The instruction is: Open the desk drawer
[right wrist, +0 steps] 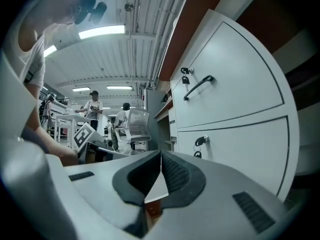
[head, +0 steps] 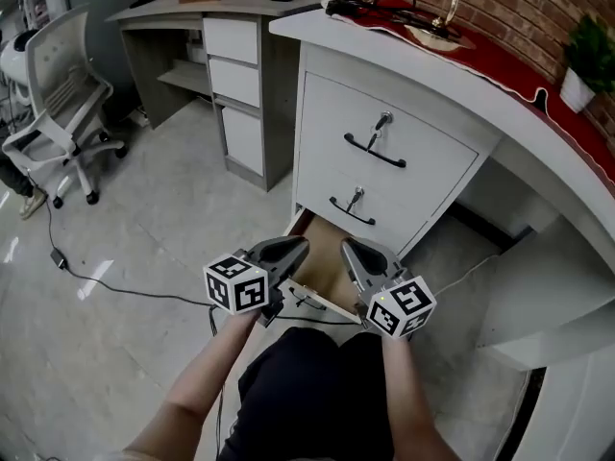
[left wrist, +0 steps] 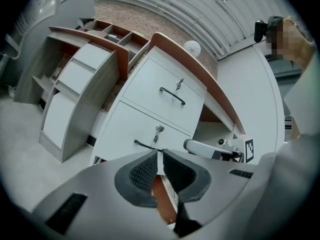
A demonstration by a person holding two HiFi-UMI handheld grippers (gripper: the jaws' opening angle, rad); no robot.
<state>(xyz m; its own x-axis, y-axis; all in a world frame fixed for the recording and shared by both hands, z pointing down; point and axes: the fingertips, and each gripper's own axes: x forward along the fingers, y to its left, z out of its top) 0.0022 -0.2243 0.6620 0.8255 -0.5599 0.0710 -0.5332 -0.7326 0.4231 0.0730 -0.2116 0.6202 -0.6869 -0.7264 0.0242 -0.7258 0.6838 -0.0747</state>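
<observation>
Open drawer (head: pixel 324 260) lies beneath left gripper (head: pixel 300 246), jaws barely apart, and right gripper (head: pixel 348 249), closed.

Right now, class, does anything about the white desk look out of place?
Only the bottom drawer: it stands pulled out, its brown inside showing, while the top drawer and the middle drawer sit shut and flush.

White drawers (head: pixel 336 113), black handles (head: pixel 374 153), red desk mat (head: pixel 500 60).

Bottom desk drawer (head: pixel 325 257) pulled open, brown inside showing, two white keyed drawers (head: pixel 423 166) above shut
</observation>
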